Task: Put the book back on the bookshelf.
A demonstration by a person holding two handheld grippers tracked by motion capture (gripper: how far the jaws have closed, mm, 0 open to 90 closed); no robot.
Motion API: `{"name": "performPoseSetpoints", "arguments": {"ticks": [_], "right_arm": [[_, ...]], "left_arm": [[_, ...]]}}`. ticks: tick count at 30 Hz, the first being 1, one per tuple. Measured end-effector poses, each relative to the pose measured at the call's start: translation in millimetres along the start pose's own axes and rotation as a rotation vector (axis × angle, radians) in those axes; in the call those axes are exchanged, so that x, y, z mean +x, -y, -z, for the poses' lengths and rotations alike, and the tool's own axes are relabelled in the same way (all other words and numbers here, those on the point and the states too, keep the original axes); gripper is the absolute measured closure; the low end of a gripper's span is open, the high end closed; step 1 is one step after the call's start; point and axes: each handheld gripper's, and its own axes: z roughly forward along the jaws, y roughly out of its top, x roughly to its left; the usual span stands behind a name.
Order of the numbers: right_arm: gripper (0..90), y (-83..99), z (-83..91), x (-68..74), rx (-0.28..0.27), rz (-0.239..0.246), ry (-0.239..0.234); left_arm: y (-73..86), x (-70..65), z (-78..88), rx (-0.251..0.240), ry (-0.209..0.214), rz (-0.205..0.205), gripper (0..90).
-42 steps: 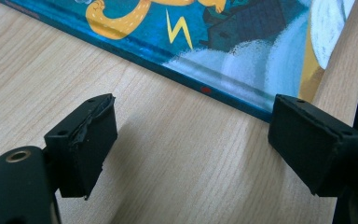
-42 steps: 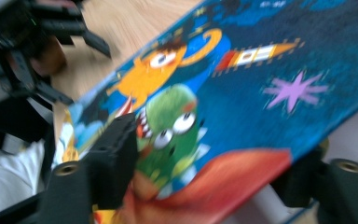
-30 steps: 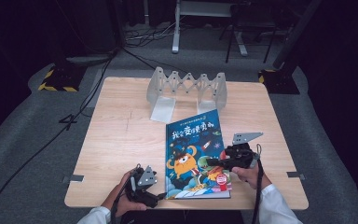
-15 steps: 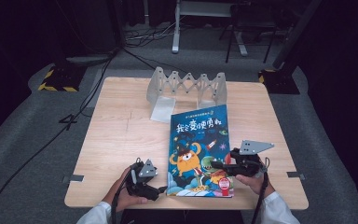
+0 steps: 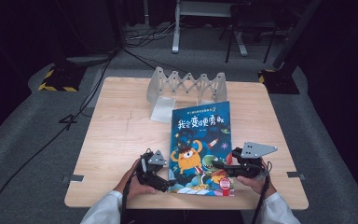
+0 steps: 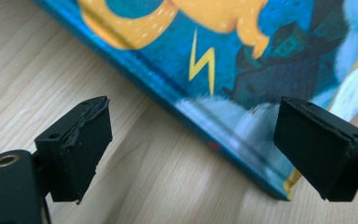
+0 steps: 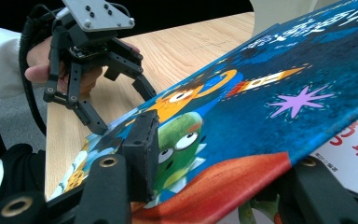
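A picture book with a blue cover and an orange monster lies on the wooden table, its lower edge near the front. My right gripper is shut on the cover's right edge. In the right gripper view the cover is raised off a white inner page, with one jaw of the right gripper on top and one beneath. My left gripper stands open at the book's lower left corner. Its jaws straddle the spine edge in the left gripper view without touching it.
A white accordion-style rack stands at the back of the table, with a white sheet in front of it, just above the book. The table's front edge runs close under both hands. Cables lie on the grey floor at left.
The book has turned a little from tilted to nearly square with the table. My right gripper has moved toward the front edge with the cover. The left gripper has hardly moved.
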Motion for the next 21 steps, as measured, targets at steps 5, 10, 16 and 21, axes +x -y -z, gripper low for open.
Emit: {"name": "performPoseSetpoints", "arguments": {"ticks": [5,10,16,21], "right_arm": [[53.3,1.5,0.9,0.5,-0.012,0.014,-0.001],[53.3,1.1,0.9,1.3,-0.016,0.037,-0.011],[53.3,0.9,0.2,1.6,-0.028,0.057,-0.025],[53.3,0.4,-0.9,-0.7,-0.03,0.066,-0.036]], "left_arm": [[-4.2,3.0,-8.3,-0.016,0.09,0.011,9.0],[-8.8,5.5,-19.2,-0.016,0.178,0.022,1.9],[-10.4,8.4,-23.6,-0.009,0.228,0.045,0.7],[-13.0,16.3,-23.7,-0.016,0.309,0.085,12.1]]}}
